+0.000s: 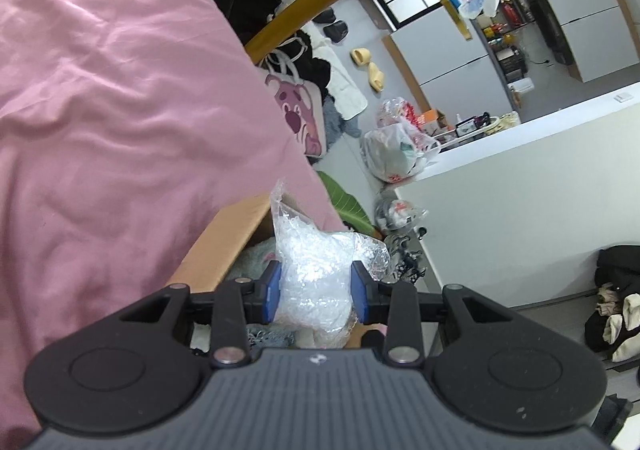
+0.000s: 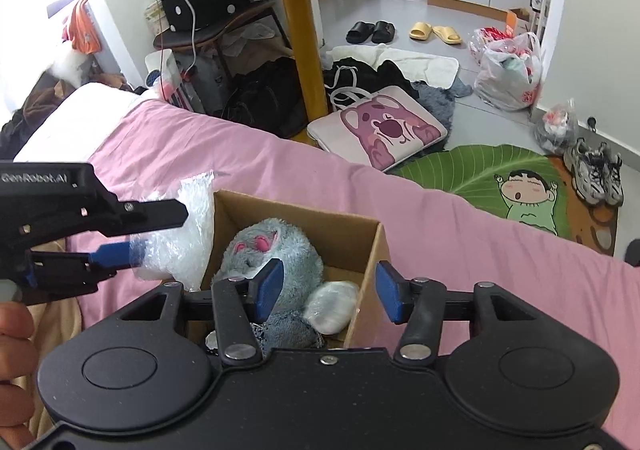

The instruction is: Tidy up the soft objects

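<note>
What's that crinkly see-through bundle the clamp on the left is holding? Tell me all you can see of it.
The bubble wrap bundle looks like clear, shiny plastic, crumpled into a soft lump with a loose tail sticking up. The left gripper squeezes it between its blue pads. In the right wrist view it sits beside the cardboard box, at its left wall, above the pink bedsheet. Whether it touches either is unclear.

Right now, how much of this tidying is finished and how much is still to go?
Partly done. The cardboard box on the pink bed already holds a grey plush toy, a small white bundle and something denim. In hand: the left gripper is shut on a bag of bubble wrap beside the box. The right gripper hovers open over the box. Left: dropping the bag in.
</note>
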Available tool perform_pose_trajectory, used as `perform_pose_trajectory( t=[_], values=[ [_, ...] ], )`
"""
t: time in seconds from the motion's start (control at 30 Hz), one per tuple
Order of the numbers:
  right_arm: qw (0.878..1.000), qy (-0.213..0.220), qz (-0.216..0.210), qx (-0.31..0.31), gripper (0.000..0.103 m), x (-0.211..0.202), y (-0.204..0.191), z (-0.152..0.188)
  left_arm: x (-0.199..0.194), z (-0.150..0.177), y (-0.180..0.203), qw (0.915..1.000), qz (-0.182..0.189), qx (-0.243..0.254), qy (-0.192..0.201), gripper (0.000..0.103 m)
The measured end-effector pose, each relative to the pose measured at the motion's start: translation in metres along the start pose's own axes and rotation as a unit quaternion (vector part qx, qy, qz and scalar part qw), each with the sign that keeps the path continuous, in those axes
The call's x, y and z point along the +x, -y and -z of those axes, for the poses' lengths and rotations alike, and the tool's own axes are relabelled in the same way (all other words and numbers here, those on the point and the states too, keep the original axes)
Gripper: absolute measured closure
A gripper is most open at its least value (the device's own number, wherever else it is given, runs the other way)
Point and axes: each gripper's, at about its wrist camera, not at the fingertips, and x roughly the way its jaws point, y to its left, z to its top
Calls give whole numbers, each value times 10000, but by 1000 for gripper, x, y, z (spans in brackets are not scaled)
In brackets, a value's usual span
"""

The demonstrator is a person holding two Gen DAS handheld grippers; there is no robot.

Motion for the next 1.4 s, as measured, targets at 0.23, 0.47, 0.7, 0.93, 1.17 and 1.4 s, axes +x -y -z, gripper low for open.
perform_pose_trajectory(
  t=[0.23,0.47,0.7,0.93,1.17,1.4],
  values=[
    [9997,141,-7,212,52,-22,11,3,-6,15,8,9989,-247,354,-162,68],
    [9986,320,14,415,51,-45,22,11,-14,38,12,9961,-547,585,-377,67],
    [9968,537,76,581,51,-76,37,24,-20,54,26,9930,-646,776,-604,68],
    [9932,799,120,836,49,-108,57,36,-39,73,53,9897,-669,1063,-683,61],
    [9907,914,45,1003,38,-133,70,54,-64,93,75,9849,-783,1458,-518,28],
    [9875,996,-175,1205,23,-162,82,67,-93,111,87,9787,-925,1795,-376,19]
  ],
)
